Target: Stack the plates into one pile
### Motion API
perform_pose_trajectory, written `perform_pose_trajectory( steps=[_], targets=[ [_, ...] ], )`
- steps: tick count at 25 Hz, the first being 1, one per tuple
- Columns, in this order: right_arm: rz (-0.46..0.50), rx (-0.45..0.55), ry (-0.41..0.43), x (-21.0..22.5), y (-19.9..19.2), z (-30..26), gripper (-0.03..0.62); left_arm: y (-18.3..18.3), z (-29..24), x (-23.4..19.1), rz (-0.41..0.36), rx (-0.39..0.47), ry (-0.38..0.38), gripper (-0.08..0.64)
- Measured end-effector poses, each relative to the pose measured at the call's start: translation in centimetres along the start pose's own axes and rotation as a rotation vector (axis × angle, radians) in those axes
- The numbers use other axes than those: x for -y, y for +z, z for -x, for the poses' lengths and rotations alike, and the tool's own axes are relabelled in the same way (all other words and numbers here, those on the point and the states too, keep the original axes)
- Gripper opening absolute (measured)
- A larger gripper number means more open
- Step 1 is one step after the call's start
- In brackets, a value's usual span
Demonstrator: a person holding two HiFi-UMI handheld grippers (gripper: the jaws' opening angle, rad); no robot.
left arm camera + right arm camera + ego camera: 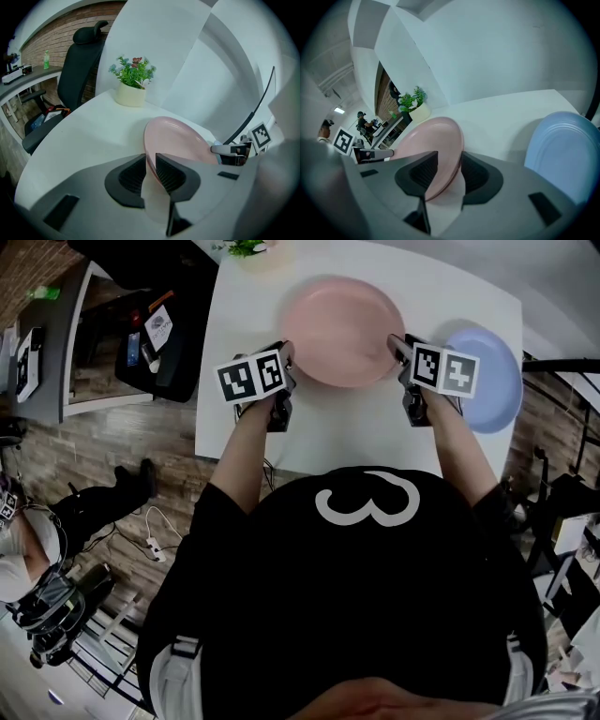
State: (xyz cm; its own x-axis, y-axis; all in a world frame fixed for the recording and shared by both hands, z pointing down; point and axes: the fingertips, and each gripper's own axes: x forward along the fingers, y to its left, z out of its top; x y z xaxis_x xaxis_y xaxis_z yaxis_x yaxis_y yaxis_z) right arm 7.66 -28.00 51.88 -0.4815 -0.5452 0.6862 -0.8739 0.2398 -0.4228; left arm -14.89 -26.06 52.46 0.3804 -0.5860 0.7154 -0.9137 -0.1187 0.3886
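A pink plate (342, 329) is at the far middle of the white table (356, 442). My left gripper (286, 357) is shut on its left rim; in the left gripper view the pink plate (178, 140) is pinched between the pads of the left gripper (150, 168). My right gripper (398, 348) is at the right rim. In the right gripper view the right gripper (449, 171) has its jaws wide apart, with the pink plate's (426, 150) rim between them, not pinched. A blue plate (492, 381) lies flat on the table just right of it, also seen as the blue plate (562, 150) in the right gripper view.
A potted plant (132, 84) stands at the table's far edge. A black office chair (79, 65) and a desk with clutter are off the table's left side. The table's front edge is close to the person's body.
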Motion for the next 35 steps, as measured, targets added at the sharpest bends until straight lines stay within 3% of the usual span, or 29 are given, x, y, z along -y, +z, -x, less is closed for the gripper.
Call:
perform_pose_trajectory(
  steps=[7,14,17,23,28,35],
  targets=[
    [-0.005,0.049,-0.015,-0.2,-0.6,2.4,0.148,-0.9,1.8,0.0,0.031,0.024,-0.021,0.094],
    [0.029,0.093,0.047,-2.8,-2.3,6.4,0.145,-3.5,5.0,1.3,0.042,0.015,-0.088,0.095],
    [0.012,0.083,0.103,-4.2,-4.0,7.6,0.079,-4.5,6.3,2.1,0.049,0.02,-0.109,0.094],
    [-0.062,0.107,0.179,-5.8,-7.3,10.3,0.041,-6.4,8.8,5.4,0.0,0.017,-0.206,0.039],
    [-0.084,0.134,0.147,-5.4,-9.9,12.7,0.039,-8.8,9.6,8.7,-0.069,-0.008,-0.307,0.021],
    [-0.118,0.152,0.106,-2.8,-11.7,16.2,0.04,-10.1,9.3,13.7,-0.045,-0.019,-0.421,0.023]
  ],
)
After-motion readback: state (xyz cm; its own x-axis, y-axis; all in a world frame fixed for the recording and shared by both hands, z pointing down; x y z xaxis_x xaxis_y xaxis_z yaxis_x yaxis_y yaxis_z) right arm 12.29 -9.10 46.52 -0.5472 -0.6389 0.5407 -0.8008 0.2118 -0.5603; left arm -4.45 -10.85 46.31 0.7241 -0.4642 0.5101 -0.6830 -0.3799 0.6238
